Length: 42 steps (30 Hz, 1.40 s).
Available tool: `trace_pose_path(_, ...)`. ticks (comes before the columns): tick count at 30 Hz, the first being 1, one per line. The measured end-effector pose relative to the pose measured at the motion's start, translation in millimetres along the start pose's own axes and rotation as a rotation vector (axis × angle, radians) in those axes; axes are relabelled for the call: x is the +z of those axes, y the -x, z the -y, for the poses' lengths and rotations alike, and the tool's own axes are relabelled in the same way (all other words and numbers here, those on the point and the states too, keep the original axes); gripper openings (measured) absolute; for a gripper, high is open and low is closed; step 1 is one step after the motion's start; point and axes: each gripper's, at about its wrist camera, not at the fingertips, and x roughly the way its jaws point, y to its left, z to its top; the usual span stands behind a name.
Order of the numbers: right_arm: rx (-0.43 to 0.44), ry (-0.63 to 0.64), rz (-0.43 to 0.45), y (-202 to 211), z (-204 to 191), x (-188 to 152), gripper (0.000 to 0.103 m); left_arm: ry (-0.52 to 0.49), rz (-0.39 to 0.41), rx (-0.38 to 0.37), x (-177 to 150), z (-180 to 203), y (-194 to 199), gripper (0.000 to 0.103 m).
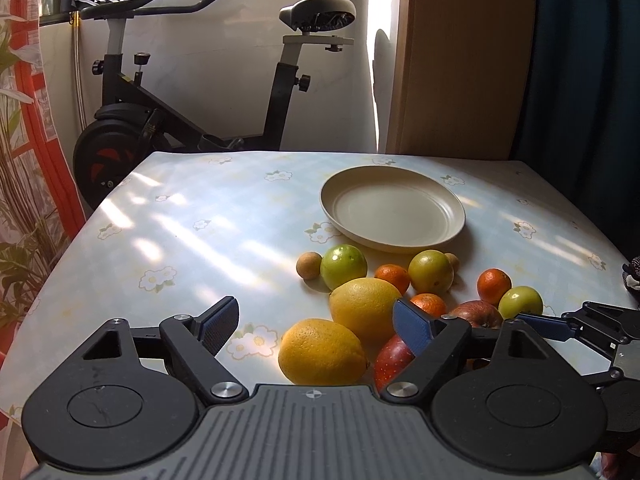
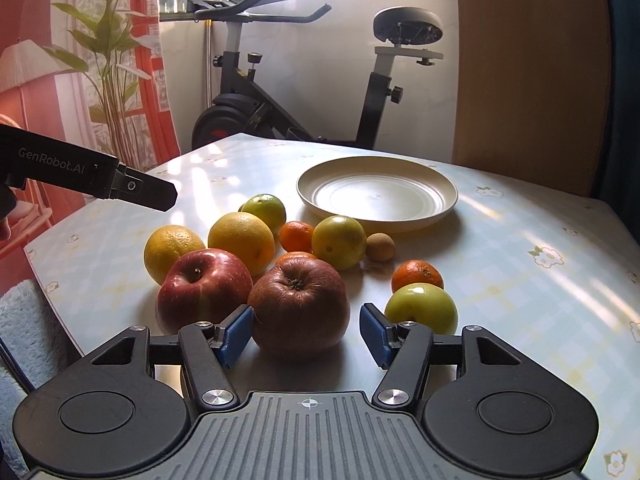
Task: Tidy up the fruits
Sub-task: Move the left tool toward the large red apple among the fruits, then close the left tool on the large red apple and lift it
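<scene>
between the right tongs' (image 2: 307, 334) blue pads sits the darker apple (image 2: 298, 306), the left pad touching or nearly touching its skin and the right pad clear of it with a gap showing. so these tongs stand apart around the fruit, not yet clamped on it. just left of that pad lies the red apple (image 2: 204, 290), crowding it; just right of the other pad is a green fruit (image 2: 422, 306).

the left tongs (image 1: 316, 330) are also apart, wide, holding nothing. a lemon (image 1: 322, 352) lies ahead between their pads, a second lemon (image 1: 364, 310) beyond it, and the red apple peeps out behind the right pad.

well ahead of both tongs, past the heap of fruit, the plate (image 2: 440, 206) waits with nothing on it, so none of the sorting looks done.

the step in hand looks like the first pick: the right tongs taking the darker apple. next, i judge, they need to close until both pads bear on its widest part, then lift straight up before carrying it forward over the small oranges to the plate. the red apple could get nudged and roll toward the table (image 2: 520, 280) edge.
</scene>
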Motion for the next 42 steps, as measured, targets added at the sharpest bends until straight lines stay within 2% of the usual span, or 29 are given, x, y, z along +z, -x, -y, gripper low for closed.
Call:
trace_pose_path(7,0.021,0.007,-0.027,-11.4,2.4,-3.1,0.056,0.020,-0.075,-0.113,21.6,-0.6,-17.6,0.075)
trace_pose_path(11,0.058,-0.024,-0.029,-16.2,9.1,-5.1,0.055,-0.030,-0.099,-0.214,28.2,17.7,-30.7,0.066)
trace_pose_path(14,0.061,-0.021,-0.027,-16.9,9.5,-5.7,0.055,-0.032,-0.152,-0.288,29.7,28.4,-44.9,0.058)
trace_pose_path(21,0.067,-0.033,-0.023,-17.5,11.3,-6.5,0.055,-0.010,-0.269,-0.409,30.8,36.4,-72.0,0.049)
trace_pose_path(25,0.073,-0.042,-0.022,-18.4,12.6,-6.6,0.055,0.002,-0.311,-0.423,29.9,33.1,-80.7,0.046)
trace_pose_path(27,0.073,-0.047,-0.019,-19.8,13.1,-6.7,0.056,0.013,-0.326,-0.452,29.7,32.4,-83.3,0.037)
trace_pose_path(29,0.069,-0.046,-0.016,-20.5,12.9,-6.5,0.056,0.024,-0.348,-0.477,30.4,33.2,-86.4,0.035)
trace_pose_path(32,0.069,-0.051,-0.014,-20.9,13.2,-5.9,0.056,0.007,-0.349,-0.480,29.8,35.9,-87.3,0.035)
trace_pose_path(37,0.065,-0.060,-0.023,-25.1,13.0,-5.8,0.058,-0.016,-0.361,-0.526,28.1,40.8,-91.2,0.035)
trace_pose_path(42,0.060,-0.055,-0.018,-24.2,10.1,-5.6,0.057,0.018,-0.368,-0.543,27.8,36.4,-95.4,0.035)
